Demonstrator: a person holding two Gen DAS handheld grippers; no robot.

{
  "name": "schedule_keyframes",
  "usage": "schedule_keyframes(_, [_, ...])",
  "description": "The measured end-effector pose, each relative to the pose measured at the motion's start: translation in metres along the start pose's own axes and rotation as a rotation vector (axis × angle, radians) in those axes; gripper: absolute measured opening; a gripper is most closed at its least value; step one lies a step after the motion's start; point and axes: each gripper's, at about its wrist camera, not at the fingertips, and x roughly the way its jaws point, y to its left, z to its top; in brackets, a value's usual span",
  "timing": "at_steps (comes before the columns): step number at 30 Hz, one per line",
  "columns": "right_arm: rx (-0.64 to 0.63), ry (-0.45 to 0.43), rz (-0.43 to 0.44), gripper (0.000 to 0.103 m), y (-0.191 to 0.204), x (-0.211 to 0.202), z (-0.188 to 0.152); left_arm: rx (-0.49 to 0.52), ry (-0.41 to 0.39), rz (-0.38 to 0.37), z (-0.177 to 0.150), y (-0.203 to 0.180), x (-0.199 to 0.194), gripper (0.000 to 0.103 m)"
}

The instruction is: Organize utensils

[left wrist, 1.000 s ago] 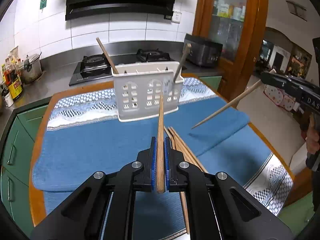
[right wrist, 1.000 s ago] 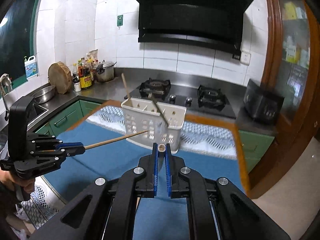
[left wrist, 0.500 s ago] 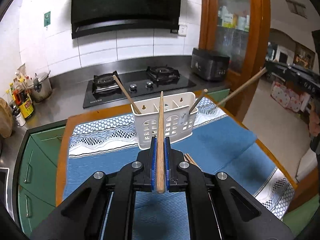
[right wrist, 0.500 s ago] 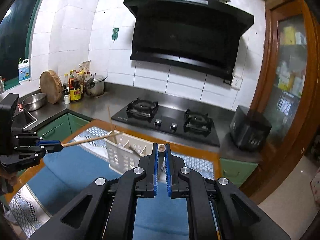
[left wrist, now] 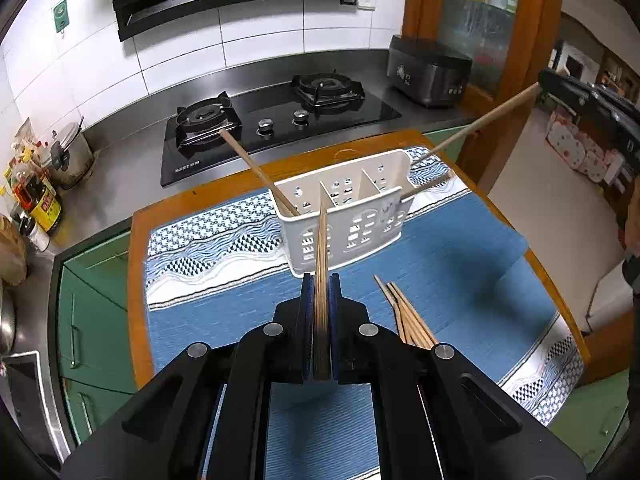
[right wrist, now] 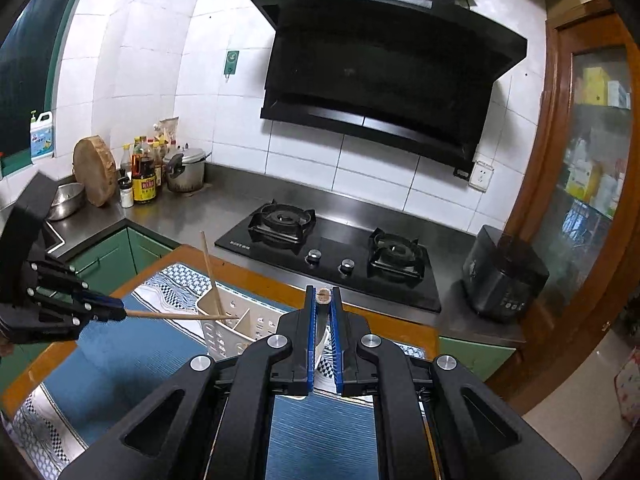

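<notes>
My left gripper (left wrist: 320, 282) is shut on a wooden chopstick (left wrist: 321, 240) whose tip hangs over the front wall of the white caddy (left wrist: 352, 220). The caddy stands on the blue cloth (left wrist: 460, 264). One chopstick (left wrist: 256, 168) leans out of its left compartment and another (left wrist: 428, 186) out of its right end. At the upper right, my right gripper (left wrist: 546, 82) is shut on a chopstick (left wrist: 480, 124) that slants down towards the caddy. In the right wrist view that chopstick (right wrist: 323, 295) shows end-on between the pads, and the left gripper (right wrist: 120, 313) holds its stick (right wrist: 172, 315) over the caddy (right wrist: 228, 320).
Several loose chopsticks (left wrist: 408, 320) lie on the cloth, right of the left gripper. Behind the wooden table edge (left wrist: 138, 280) are a steel counter, a gas hob (left wrist: 280, 124), a black appliance (left wrist: 428, 70), a pot and bottles (right wrist: 144, 176). A wooden cabinet (right wrist: 592, 160) stands at the right.
Both grippers have risen and drawn back from the caddy, each still holding its chopstick. The left view now looks down into the caddy's compartments.
</notes>
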Motion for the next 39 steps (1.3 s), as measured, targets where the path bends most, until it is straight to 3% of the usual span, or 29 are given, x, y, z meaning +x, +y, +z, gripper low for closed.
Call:
schedule_keyframes(6, [0.010,0.025,0.008,0.007,-0.002,0.018,0.009,0.021,0.022,0.029,0.032,0.000,0.005,0.006])
schedule_keyframes(16, [0.020,0.062,0.017,0.007,-0.001,0.042,0.017,-0.057,-0.002,-0.010,0.072,0.005,0.022,0.006])
schedule_keyframes(29, [0.031,0.074,0.010,0.007,-0.007,0.052,0.016,-0.097,0.045,-0.050,0.080,0.016,0.015,0.006])
schedule_keyframes(39, [0.027,0.090,0.008,0.007,-0.005,0.065,0.016,-0.097,0.045,-0.034,0.088,0.013,0.027,0.006])
